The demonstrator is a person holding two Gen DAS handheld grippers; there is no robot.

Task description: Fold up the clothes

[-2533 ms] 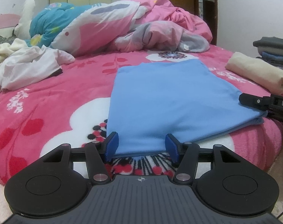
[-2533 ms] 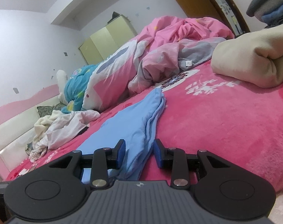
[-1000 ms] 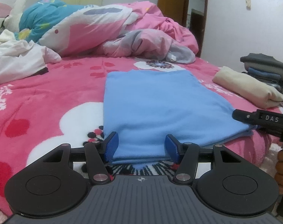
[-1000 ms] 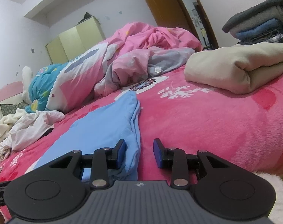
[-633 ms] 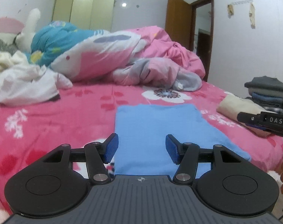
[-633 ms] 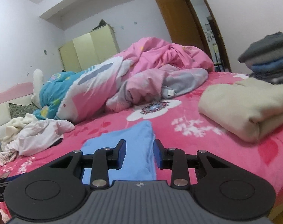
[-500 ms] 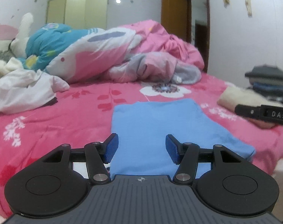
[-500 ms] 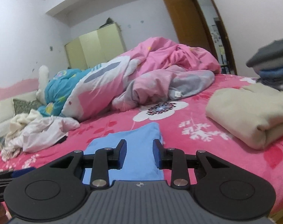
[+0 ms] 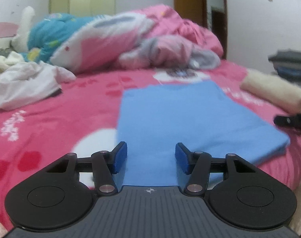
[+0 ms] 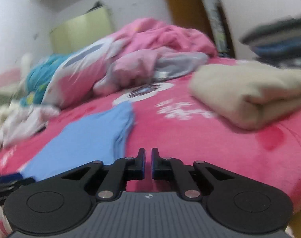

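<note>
Step in hand: the blue garment (image 9: 186,119) looks already folded into a flat rectangle; both grippers are off it, so this reads as the pause between one fold and the next.
Blue garment: lies flat on the pink floral bed (image 9: 71,123), near the bed's front edge, with one corner reaching towards the front right corner.
Left gripper (image 9: 151,158): jaws spread, nothing between the pads; it hangs just above the garment's near edge without touching it.
Right gripper (image 10: 148,163): jaws have just been closing and now stand pressed together with only a sliver of gap and nothing pinched; bare pink bed lies in front of it, the garment's stacked right edge (image 10: 122,136) just to its left.
Other items: a folded cream garment (image 10: 247,93) sits towards the bed's right edge, well apart from the blue one; a dark folded stack (image 9: 291,65) lies beyond it; a rumpled white garment (image 9: 25,83) waits at the left side.
Next move, as I judge it: either a further fold, needing both grippers reopened and set on matching corners, or moving the piece towards the folded ones.
Risk: a one-sided grip could let the stacked layers slide apart.
</note>
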